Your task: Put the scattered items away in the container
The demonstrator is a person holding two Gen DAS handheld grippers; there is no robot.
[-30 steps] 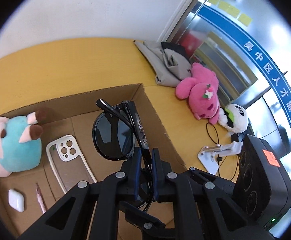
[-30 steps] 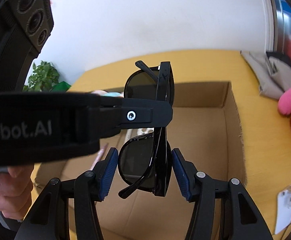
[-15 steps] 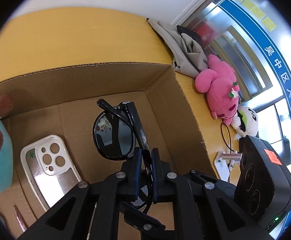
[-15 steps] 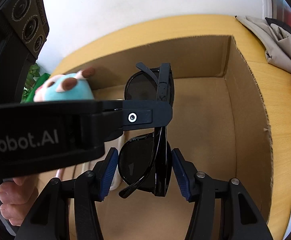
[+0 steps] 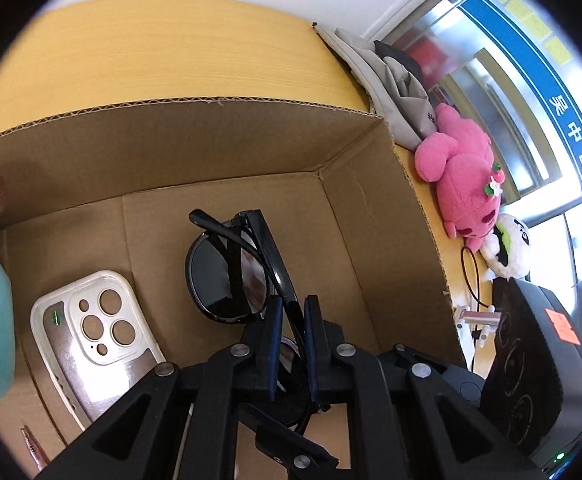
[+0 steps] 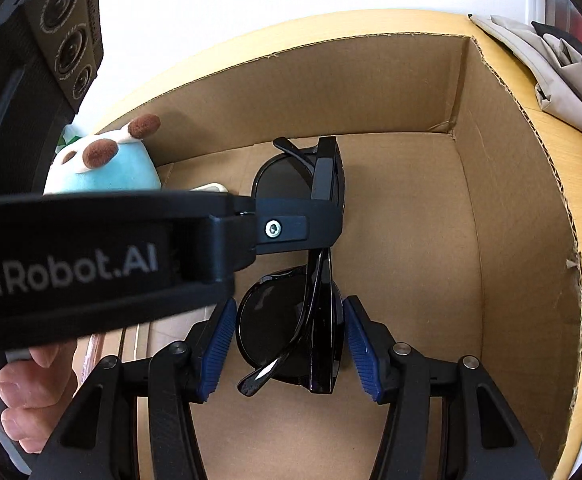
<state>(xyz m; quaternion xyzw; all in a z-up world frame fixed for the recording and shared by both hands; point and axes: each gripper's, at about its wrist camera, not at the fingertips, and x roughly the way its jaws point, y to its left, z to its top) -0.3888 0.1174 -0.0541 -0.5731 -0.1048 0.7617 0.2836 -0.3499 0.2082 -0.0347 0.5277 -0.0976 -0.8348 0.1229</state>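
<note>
Folded black sunglasses (image 5: 227, 276) (image 6: 291, 320) hang low inside the open cardboard box (image 5: 195, 136) (image 6: 503, 216). My left gripper (image 5: 290, 312) is shut on the bridge of the sunglasses; its finger crosses the right wrist view (image 6: 291, 228). My right gripper (image 6: 291, 344) is open, its blue pads on either side of the lower lens without touching it. A pink plush (image 5: 467, 176) and a white panda plush (image 5: 509, 244) lie on the yellow table outside the box, to the right.
Inside the box lie a clear phone case (image 5: 91, 340), a teal and pink plush (image 6: 103, 164) and a pink pen (image 5: 35, 452). Grey folded cloth (image 5: 391, 76) (image 6: 551, 64) and a white stand with a black cable (image 5: 475, 320) lie on the table right of the box.
Both grippers have moved forward and down with the sunglasses, from above the box to deep inside it. The left grip and the open right jaws have stayed the same.
</note>
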